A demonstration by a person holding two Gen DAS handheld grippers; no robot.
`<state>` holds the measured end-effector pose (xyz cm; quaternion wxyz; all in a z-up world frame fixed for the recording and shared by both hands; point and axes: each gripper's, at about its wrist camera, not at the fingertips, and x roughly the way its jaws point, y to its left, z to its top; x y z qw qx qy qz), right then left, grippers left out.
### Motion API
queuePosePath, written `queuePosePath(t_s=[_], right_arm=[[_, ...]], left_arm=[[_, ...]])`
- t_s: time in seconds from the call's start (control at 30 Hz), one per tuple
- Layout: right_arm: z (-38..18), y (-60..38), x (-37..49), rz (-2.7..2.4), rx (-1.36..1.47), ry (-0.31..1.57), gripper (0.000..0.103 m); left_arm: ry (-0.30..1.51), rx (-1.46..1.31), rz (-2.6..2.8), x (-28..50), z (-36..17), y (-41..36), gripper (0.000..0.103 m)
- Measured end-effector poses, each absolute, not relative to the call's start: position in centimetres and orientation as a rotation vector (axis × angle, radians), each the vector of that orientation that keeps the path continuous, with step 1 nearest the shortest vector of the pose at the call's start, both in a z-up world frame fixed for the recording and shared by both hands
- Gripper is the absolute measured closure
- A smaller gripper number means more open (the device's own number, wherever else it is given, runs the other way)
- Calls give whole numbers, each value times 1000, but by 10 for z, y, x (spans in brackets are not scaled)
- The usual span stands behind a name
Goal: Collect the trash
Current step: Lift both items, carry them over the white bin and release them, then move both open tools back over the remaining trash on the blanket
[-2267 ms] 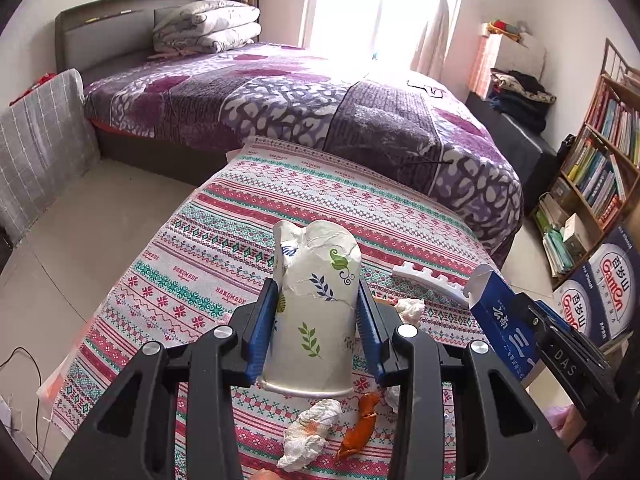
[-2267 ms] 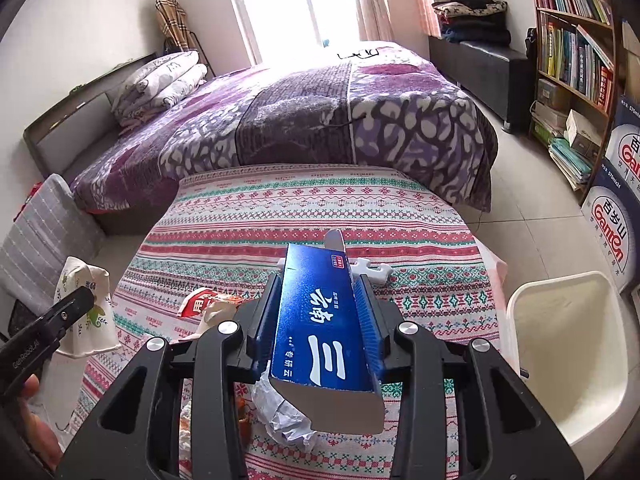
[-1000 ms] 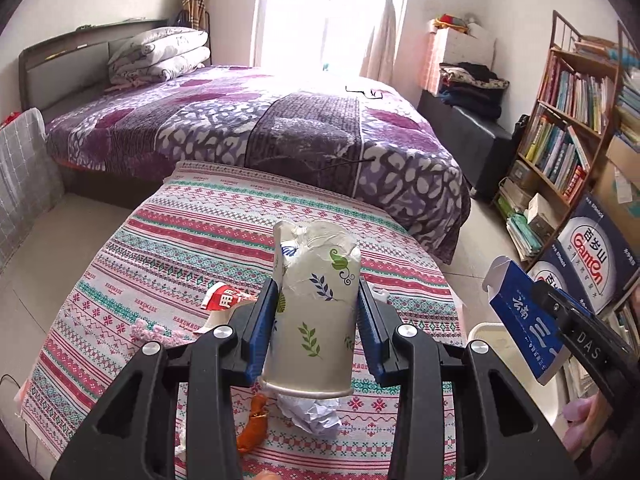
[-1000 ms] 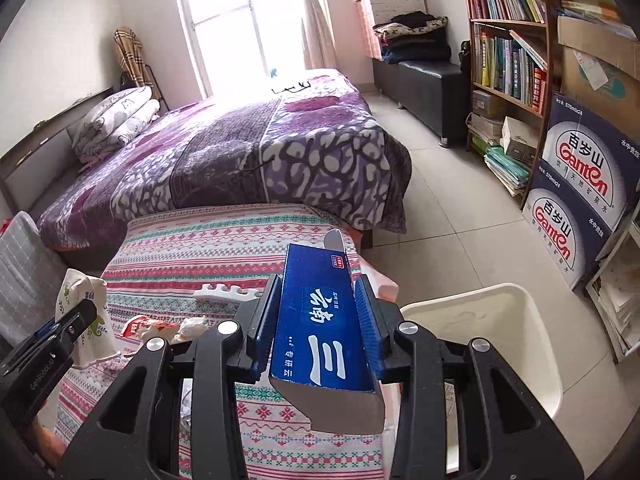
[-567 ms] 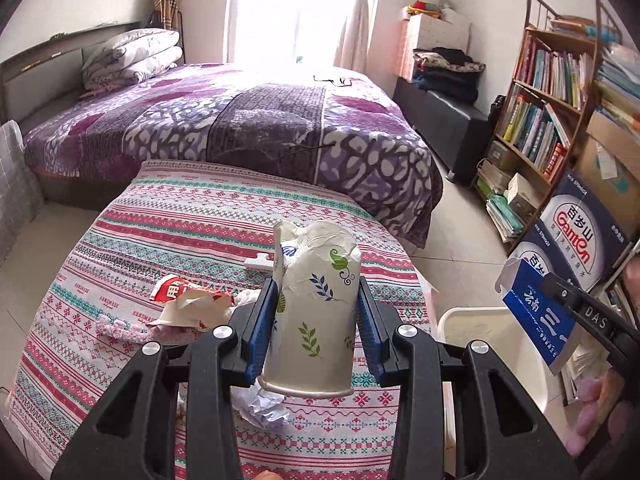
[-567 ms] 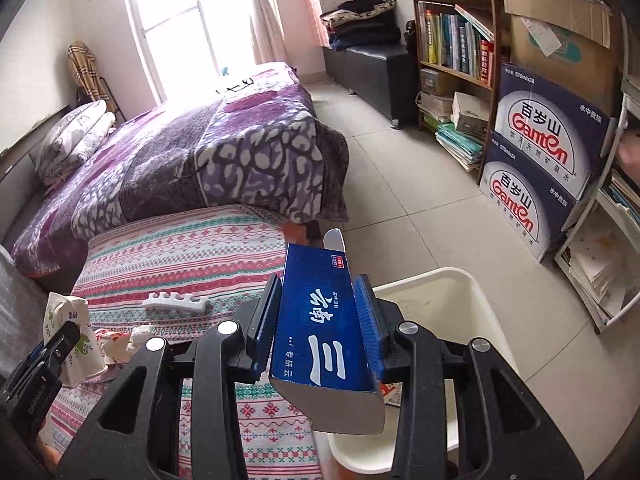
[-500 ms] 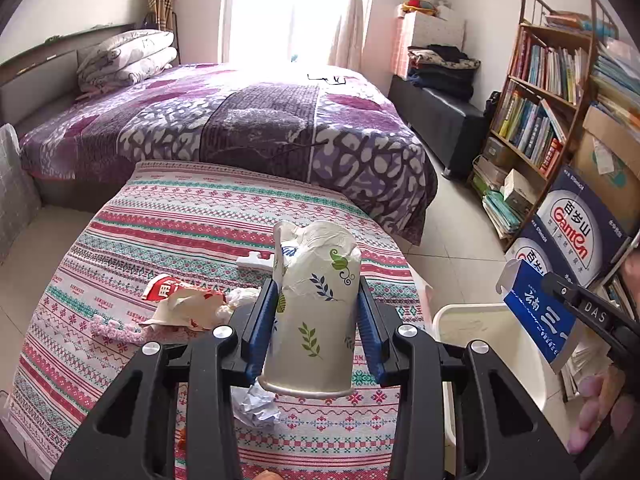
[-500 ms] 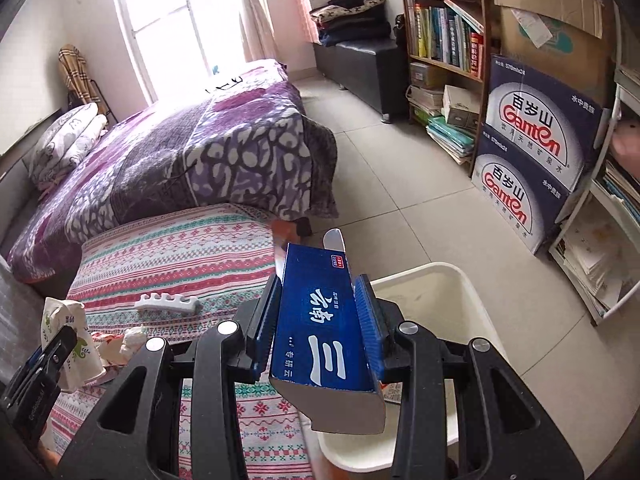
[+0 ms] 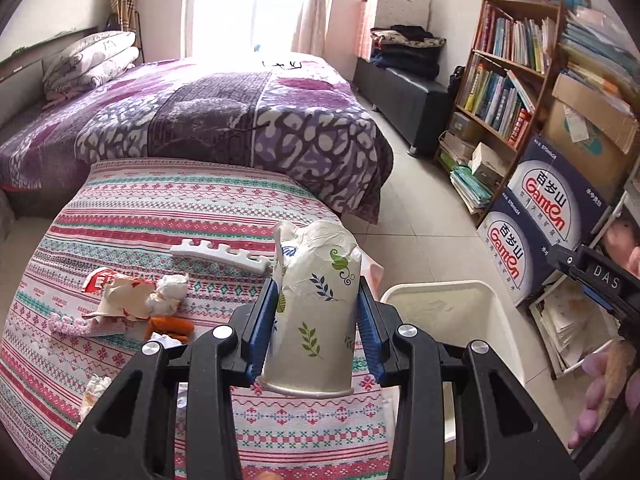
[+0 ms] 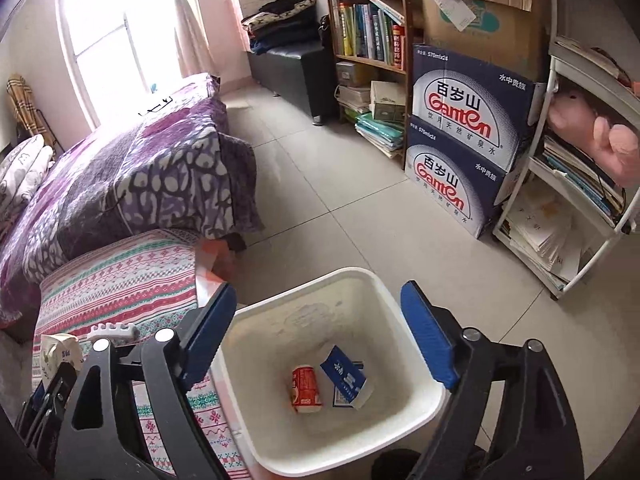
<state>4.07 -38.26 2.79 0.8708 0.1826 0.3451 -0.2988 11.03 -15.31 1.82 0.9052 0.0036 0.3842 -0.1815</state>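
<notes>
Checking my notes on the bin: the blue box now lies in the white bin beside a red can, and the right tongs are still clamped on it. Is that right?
Not quite. The right tongs are open and empty; their jaws have just been opening, as the right wrist view shows. The rest holds: the blue box lies in the white bin beside the red can.

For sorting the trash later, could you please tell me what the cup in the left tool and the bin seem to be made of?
Cup: apparently thin paper, matte white with printed leaves; it is crumpled and creased at the top, with a rolled rim. Bin: looks like rigid moulded plastic, smooth cream-white, with a rounded lip and scuffed, dusty inner walls.
</notes>
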Motion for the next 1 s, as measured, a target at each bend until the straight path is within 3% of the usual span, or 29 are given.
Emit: queuePosePath(t_s=[0.67,0.77,1.0], right_arm=[[83,-381,-1,-730,209,513,7],[89,-377,-6,-732,188,494,7],[96,-364,-7,-737,131,478,7]], left_arm=[[985,-134,-730,101,-12,-254,61],[1012,-165,-768,101,-16,-255,48],[976,-108,-649,101,-12,-236,41]])
